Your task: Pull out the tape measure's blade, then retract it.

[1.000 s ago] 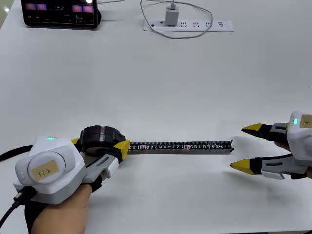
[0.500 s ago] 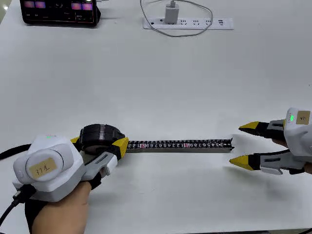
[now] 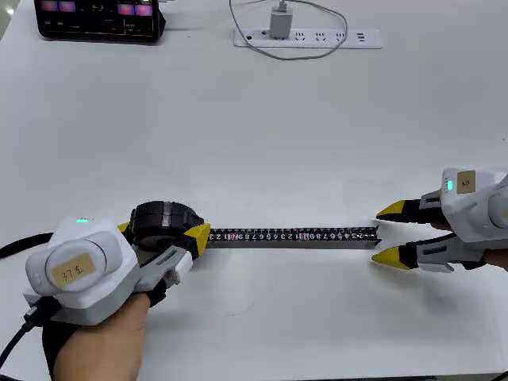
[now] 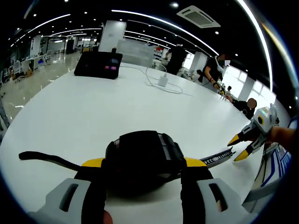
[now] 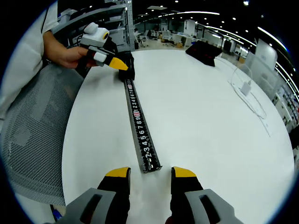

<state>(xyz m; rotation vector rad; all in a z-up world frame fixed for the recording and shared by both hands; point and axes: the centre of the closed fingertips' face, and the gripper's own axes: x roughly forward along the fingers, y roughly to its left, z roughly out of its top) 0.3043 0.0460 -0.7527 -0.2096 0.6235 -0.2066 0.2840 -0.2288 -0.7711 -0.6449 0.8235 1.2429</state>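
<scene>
The black tape measure case (image 3: 163,225) sits on the white table (image 3: 262,135), and my left gripper (image 3: 161,232) is shut on it, one yellow tip on each side. Up close, the left gripper (image 4: 144,163) holds the case (image 4: 142,156) between its jaws. The blade (image 3: 294,236) lies pulled out flat to the right. My right gripper (image 3: 386,233) is open, its tips either side of the blade's end without touching it. From the right gripper (image 5: 150,173) the blade (image 5: 140,126) runs away to the case (image 5: 127,67).
A black device with a lit screen (image 3: 99,17) and a white power strip (image 3: 305,38) with a charger and cable lie along the table's far edge. A grey mesh chair (image 5: 28,135) stands beside the table's near edge.
My right gripper has moved left, up to the blade's end, and its jaws have narrowed a little. The left gripper and the case have stayed put.
</scene>
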